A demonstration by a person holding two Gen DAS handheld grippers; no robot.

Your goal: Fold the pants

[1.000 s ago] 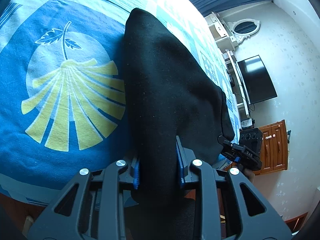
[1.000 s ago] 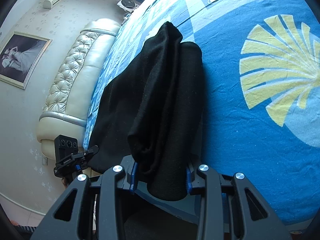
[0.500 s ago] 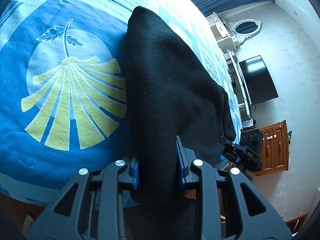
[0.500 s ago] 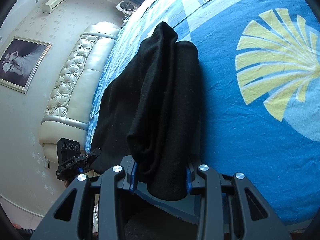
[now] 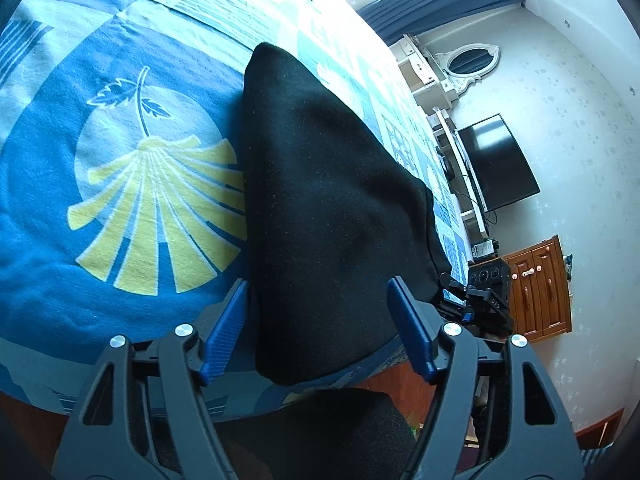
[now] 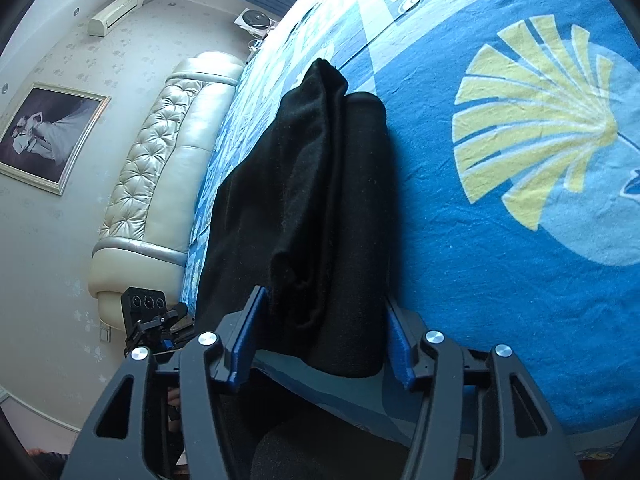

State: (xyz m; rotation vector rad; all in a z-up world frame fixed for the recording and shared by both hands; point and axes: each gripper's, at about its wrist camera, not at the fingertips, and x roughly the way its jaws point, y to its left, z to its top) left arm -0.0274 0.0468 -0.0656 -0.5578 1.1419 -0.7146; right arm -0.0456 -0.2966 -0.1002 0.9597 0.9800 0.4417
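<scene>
Both sets of jaws have just sprung apart: half a sec ago I had each pair pinched tight on black cloth, now the left gripper (image 5: pixel 320 328) has its blue pads (image 5: pixel 224 336) spread wide w/ the fabric lying loose between them, and the right gripper (image 6: pixel 320 340) is likewise apart, though its pads sit close against the sides of the bundle, so contact there I can't rule out. I read that as the release after a fold, i.e. the pants (image 5: pixel 332 208) are set down on the bed and this fold is done; next is prob. backing out w/o dragging the edge, then either another fold or finish. The pants lie along the near part of the bedspread (image 5: pixel 60 280), near end overhanging the bed edge toward me. Material looks like a thick, matte, slightly fuzzy knit, lint-specked, soft enough to slump; from the left view it's a smooth tapering wedge, from the right view (image 6: pixel 320 200) it's stacked layers w/ a rolled lip and a deep crease, so the layers aren't perfectly flush. Bedspread is a thin woven cotton-like sheet, blue w/ a yellow fan motif (image 5: pixel 160 220), lightly wrinkled. Further out: tufted glossy headboard (image 6: pixel 160 160), TV (image 5: pixel 496 160), wooden cabinet (image 5: pixel 536 288).
</scene>
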